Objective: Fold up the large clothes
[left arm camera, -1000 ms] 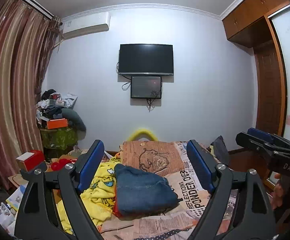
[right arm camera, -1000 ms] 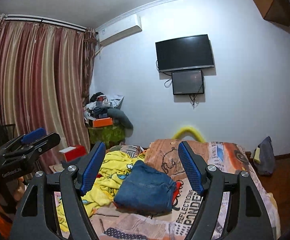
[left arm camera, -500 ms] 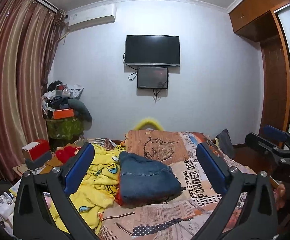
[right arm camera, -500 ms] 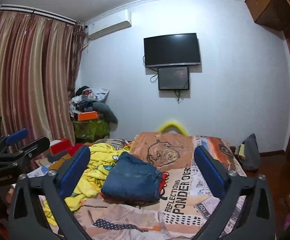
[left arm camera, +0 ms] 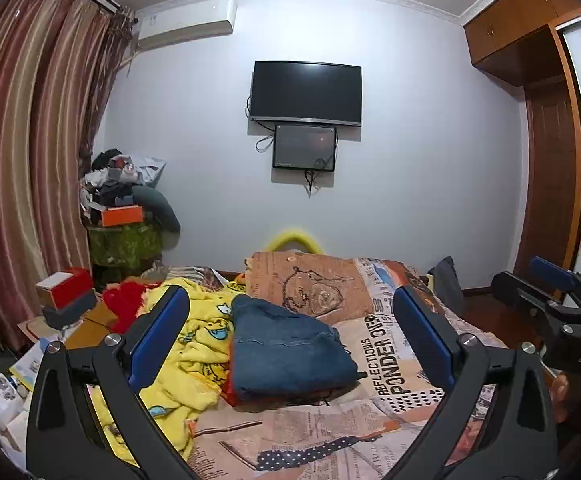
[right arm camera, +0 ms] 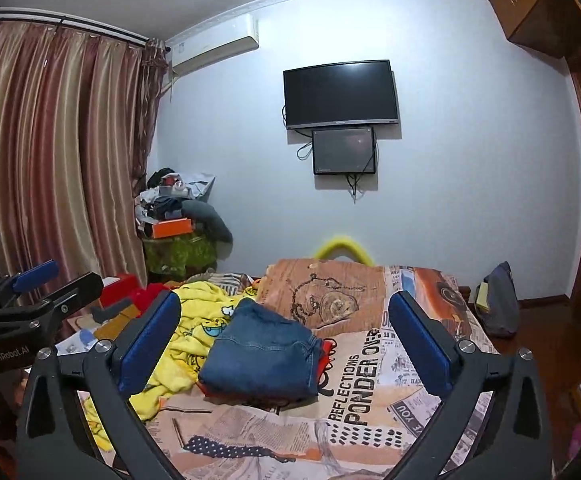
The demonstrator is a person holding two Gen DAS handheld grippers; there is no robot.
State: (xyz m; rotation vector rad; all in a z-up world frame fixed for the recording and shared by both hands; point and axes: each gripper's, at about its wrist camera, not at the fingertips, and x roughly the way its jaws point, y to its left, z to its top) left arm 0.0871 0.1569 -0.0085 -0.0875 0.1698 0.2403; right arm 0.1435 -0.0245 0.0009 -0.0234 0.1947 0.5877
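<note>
You hold both grippers up above the near end of the bed, aimed along its length toward the far wall. Your left gripper has its blue-padded fingers spread wide with nothing between them, and your right gripper is spread just as wide and equally empty — neither touches any cloth. From the left wrist view the right gripper shows at the right edge, off the bed's right side; from the right wrist view the left gripper shows at the left edge, off the bed's left side. The folded blue denim garment lies on the bed's newspaper-print cover, a little left of the bed's middle, lined up between the spread fingers in both views. It sits on top of something red-orange that pokes out along its right side. Touching its left side is a crumpled yellow cartoon-print cloth, heaped toward the bed's left edge and trailing down toward the near left corner. Beyond the denim, toward the far end of the bed, a brown patch with a cartoon drawing lies flat. Past the far end a yellow curved object rises — what it is, you cannot tell. On the wall hang a dark television and a smaller screen just under it.
</note>
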